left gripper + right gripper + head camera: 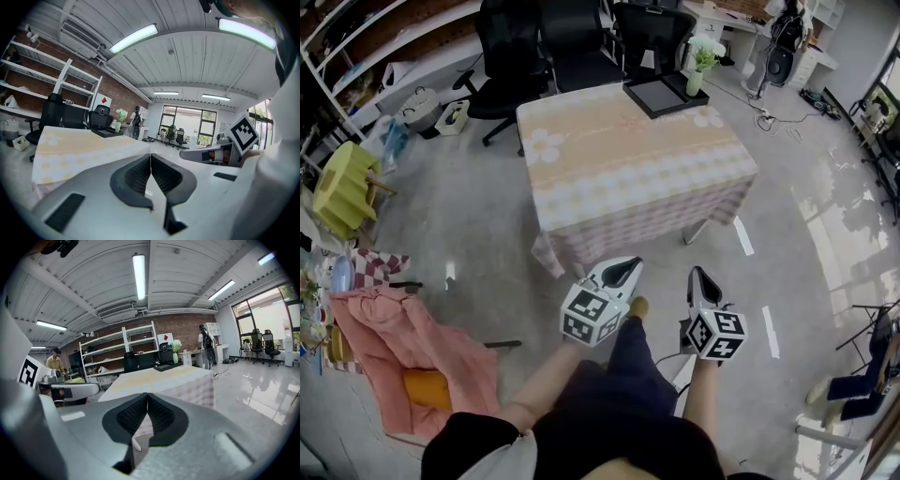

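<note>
Head view: we hold the left gripper (625, 272) and the right gripper (701, 278) side by side above the floor, near each other but not touching. Both point towards the table (628, 178), which stands ahead of the tips under a checked cloth. A black tray (664, 95) and a vase (696, 81) sit at its far edge. A pink cloth (398, 342) lies on the floor to our left

Left gripper view: the left gripper (150, 157) has its jaws pressed together, pads meeting in one thin line, nothing between them. The table (79, 147) runs off to the left of the jaws, clear of them. The right gripper (211, 152) shows on the right

Right gripper view: the right gripper (147, 397) also has its jaws closed together, with nothing caught in them. The table (161, 378) stands straight ahead beyond the tips, apart from them, and the tray (166, 366) is at its far end. Shelves (117, 345) line the brick wall behind
</note>
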`<state>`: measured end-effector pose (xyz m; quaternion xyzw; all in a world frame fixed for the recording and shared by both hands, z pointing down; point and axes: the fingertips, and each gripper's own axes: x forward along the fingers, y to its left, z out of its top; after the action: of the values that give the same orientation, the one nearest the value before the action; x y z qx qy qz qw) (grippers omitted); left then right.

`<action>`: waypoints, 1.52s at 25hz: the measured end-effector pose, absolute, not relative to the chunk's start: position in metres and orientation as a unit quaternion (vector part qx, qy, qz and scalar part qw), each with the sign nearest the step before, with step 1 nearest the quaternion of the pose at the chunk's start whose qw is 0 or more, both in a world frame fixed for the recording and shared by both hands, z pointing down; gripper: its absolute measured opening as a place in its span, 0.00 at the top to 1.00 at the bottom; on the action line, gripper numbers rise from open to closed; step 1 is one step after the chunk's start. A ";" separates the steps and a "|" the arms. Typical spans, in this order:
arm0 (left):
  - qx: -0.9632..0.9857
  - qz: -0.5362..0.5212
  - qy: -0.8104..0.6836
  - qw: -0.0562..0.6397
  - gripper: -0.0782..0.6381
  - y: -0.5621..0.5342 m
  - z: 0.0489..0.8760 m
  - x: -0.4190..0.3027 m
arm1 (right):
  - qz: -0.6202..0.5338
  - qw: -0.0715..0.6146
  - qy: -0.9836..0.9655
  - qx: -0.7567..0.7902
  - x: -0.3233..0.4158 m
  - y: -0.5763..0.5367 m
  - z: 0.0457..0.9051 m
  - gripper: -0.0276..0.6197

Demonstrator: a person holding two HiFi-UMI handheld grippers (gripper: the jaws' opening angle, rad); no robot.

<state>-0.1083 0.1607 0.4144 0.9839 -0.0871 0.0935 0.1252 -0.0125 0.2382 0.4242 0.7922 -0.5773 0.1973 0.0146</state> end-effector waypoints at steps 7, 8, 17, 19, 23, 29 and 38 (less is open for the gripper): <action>0.983 0.095 -0.095 0.128 0.88 0.133 0.412 -0.072 | 0.195 0.020 -0.587 0.786 0.026 0.206 0.416 0.95; 0.983 0.095 -0.096 0.128 0.88 0.129 0.411 -0.067 | 0.195 0.020 -0.588 0.785 0.031 0.201 0.415 0.95; 0.980 0.109 -0.110 0.126 0.88 0.091 0.414 -0.024 | 0.200 0.021 -0.598 0.776 0.073 0.161 0.415 0.95; 0.979 0.112 -0.112 0.127 0.88 0.084 0.415 -0.016 | 0.201 0.020 -0.600 0.774 0.080 0.154 0.415 0.95; 0.978 0.117 -0.115 0.129 0.88 0.072 0.419 0.001 | 0.199 0.028 -0.604 0.772 0.097 0.138 0.416 0.95; 0.977 0.116 -0.120 0.129 0.88 0.051 0.417 0.030 | 0.198 0.023 -0.607 0.769 0.126 0.117 0.412 0.95; 0.976 0.113 -0.133 0.134 0.88 0.009 0.427 0.083 | 0.198 0.027 -0.614 0.764 0.180 0.077 0.420 0.95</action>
<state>0.0830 0.0095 0.4272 0.9756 -0.1326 0.1126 0.1337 0.1802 0.0768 0.4202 0.7638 -0.6137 0.1981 0.0265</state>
